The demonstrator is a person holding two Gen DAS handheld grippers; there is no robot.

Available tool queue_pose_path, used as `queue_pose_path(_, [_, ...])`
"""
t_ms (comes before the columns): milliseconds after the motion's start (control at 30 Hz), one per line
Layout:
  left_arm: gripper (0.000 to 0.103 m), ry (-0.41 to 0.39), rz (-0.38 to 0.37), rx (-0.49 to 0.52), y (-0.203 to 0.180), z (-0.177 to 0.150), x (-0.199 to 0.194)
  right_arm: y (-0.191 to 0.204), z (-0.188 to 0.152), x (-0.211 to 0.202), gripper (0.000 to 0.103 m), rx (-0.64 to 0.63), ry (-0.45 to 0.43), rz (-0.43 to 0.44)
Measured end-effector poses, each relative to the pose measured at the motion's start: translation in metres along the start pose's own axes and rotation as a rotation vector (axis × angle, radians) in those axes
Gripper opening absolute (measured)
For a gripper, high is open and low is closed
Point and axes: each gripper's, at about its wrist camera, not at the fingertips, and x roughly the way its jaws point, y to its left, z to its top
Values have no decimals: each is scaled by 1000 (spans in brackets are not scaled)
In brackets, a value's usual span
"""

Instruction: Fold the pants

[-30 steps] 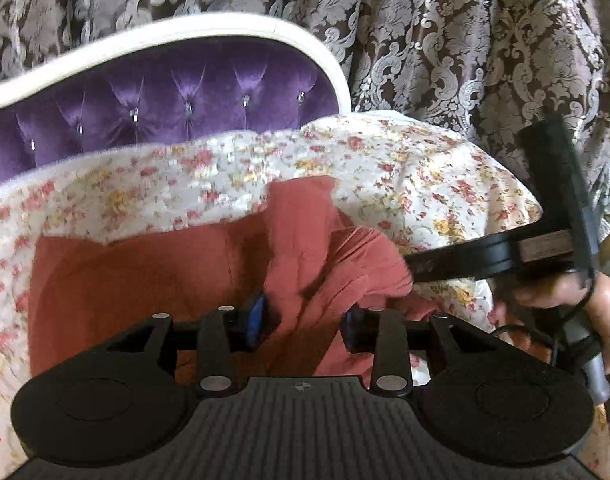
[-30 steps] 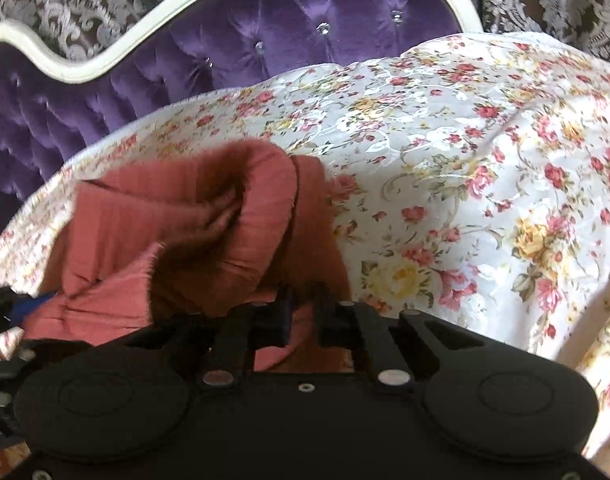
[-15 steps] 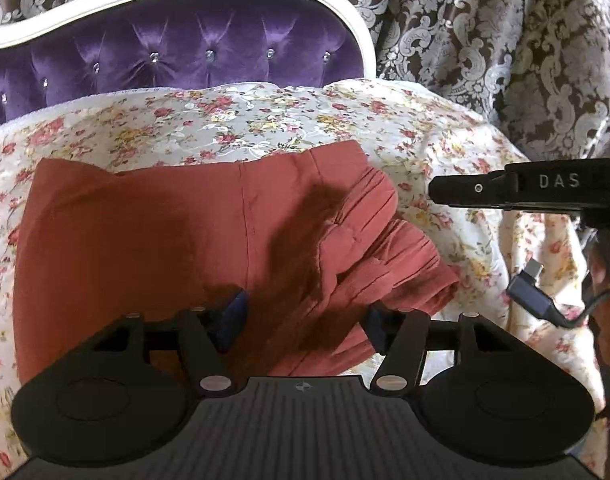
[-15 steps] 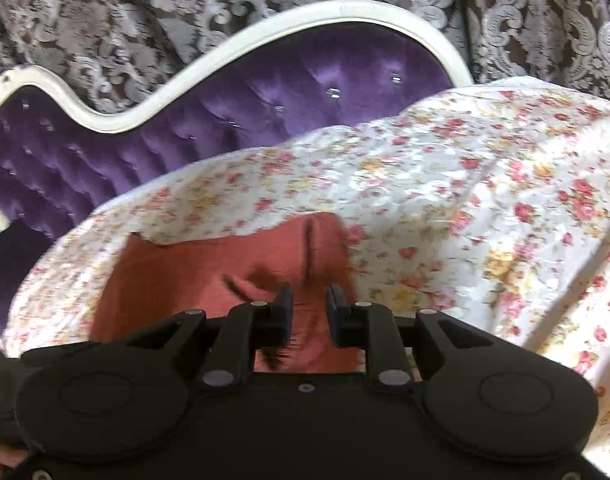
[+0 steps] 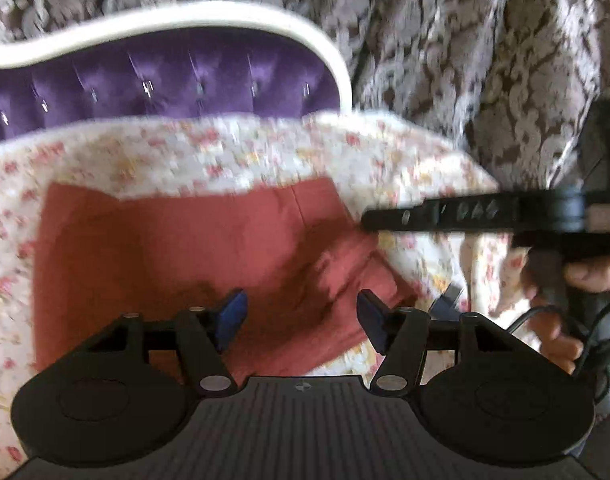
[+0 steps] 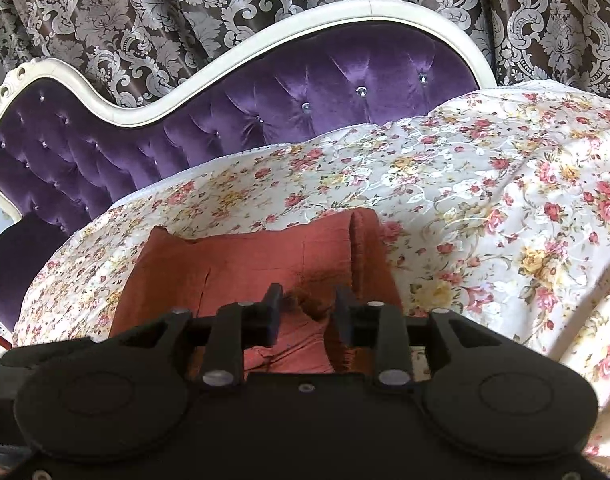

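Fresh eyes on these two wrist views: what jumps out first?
The rust-red pants, lying folded on the floral bedspread, sit mid-frame in both views. Behind them is a purple tufted headboard with a white frame, before damask curtains. Both the left gripper and right gripper are open above the cloth.

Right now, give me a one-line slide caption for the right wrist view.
Open right gripper above folded rust-red pants lying on a flowered bedspread, with a purple tufted headboard behind.
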Motion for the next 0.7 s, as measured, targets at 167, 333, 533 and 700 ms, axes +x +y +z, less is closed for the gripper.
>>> queue_pose_path(167, [60,-114,78,31,7,3,-30,3,-3,-3,56,13,-21,-4])
queue_pose_path(333, [61,-114,85,-35,30,1,-35,5,-5,3,61,19,-17,-10])
queue_pose_path(533, [61,-62,165,-101,57,-4,-33,11,-20,21,42,-77,113,-64])
queue_pose_path(700, [60,-28,217,-116,69,-5,-32,-2,-31,16,39,-41,186,-70])
